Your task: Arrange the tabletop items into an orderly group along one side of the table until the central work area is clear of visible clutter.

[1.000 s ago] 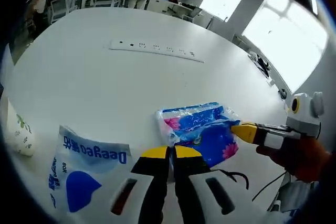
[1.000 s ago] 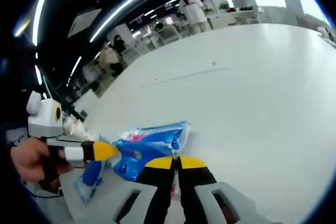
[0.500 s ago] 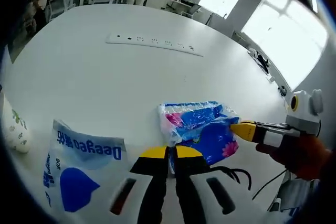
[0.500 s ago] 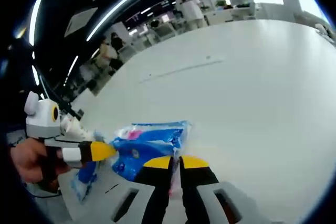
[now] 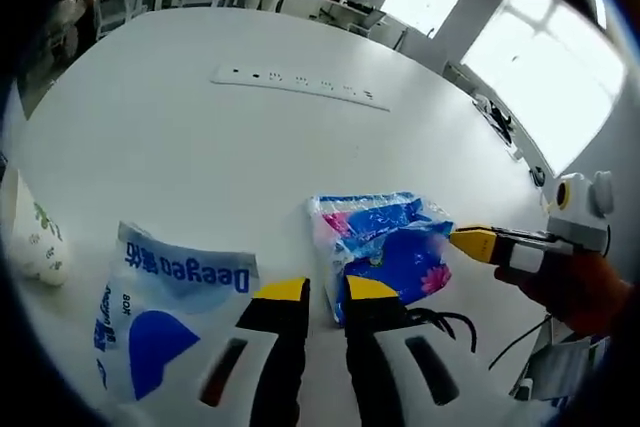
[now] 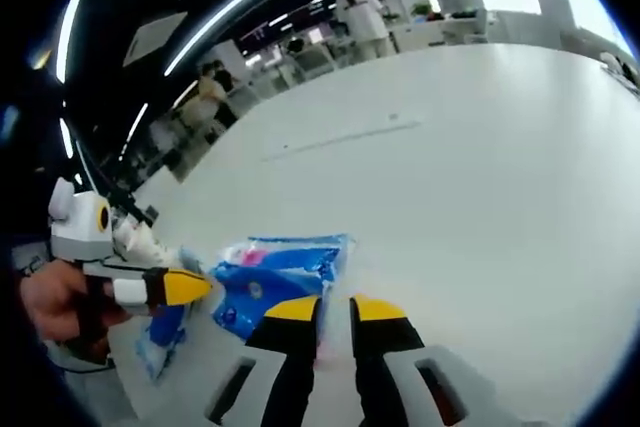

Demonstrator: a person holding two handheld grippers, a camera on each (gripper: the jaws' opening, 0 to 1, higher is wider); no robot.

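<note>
Blue and pink plastic wrapping marks the tissue pack (image 5: pixel 385 243) we find in the left gripper view, lying flat on the white table (image 5: pixel 200 137) near its near edge; its lower corner is hidden behind our left gripper (image 5: pixel 326 290), whose yellow-tipped jaws stand a little apart with nothing between them. Just beside the pack lies a white and blue bag (image 5: pixel 165 307) printed "Deegeo", partly cut off by the view's lower margin. A pale object with green marks (image 5: pixel 32 242) sits at the table's left edge, too cropped for us to identify. A white power strip (image 5: pixel 300 87) lies well apart, toward the far edge. The right gripper (image 5: pixel 480 243) enters from the right, its yellow tip just beside the pack; we cannot tell whether it touches.

Across in the right gripper view, our right gripper's (image 6: pixel 335 309) jaws stand narrowly apart, holding nothing, just in front of the tissue pack (image 6: pixel 275 282). The left gripper (image 6: pixel 180 287) comes in from the left, its tip close to the pack. The bag (image 6: pixel 165 332) shows as a blurred blue sliver.
</note>
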